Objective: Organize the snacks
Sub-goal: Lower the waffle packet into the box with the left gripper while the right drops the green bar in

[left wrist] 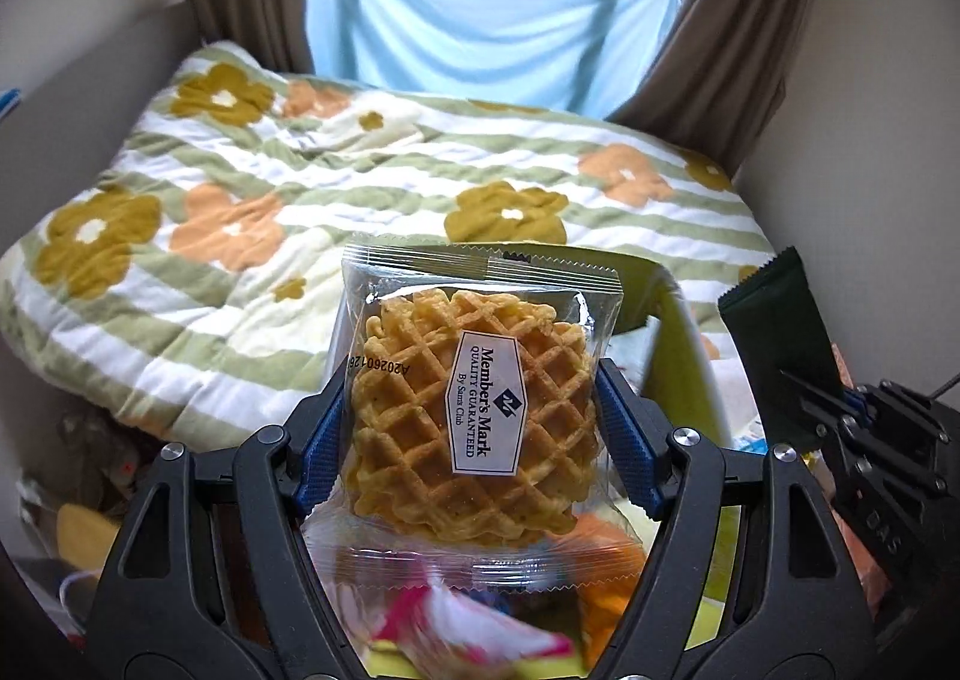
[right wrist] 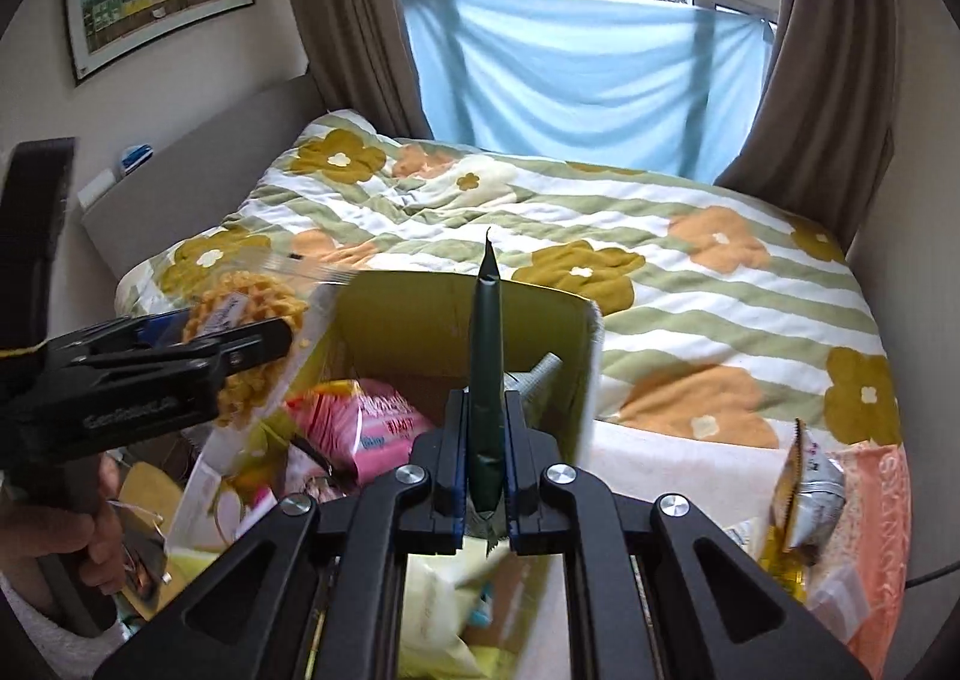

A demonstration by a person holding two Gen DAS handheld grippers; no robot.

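My left gripper is shut on a clear waffle packet labelled Member's Mark and holds it in the air above a yellow-green box. In the right wrist view that packet and the left gripper sit at the left of the box. My right gripper is shut on a thin dark green packet, held edge-on and upright over the box. It also shows in the left wrist view at the right, with the right gripper on it.
Inside the box lie a pink packet and other wrappers. More snack packets lie to the right on an orange cloth. A flowered quilt covers the bed behind. Curtains and a blue sheet hang at the window.
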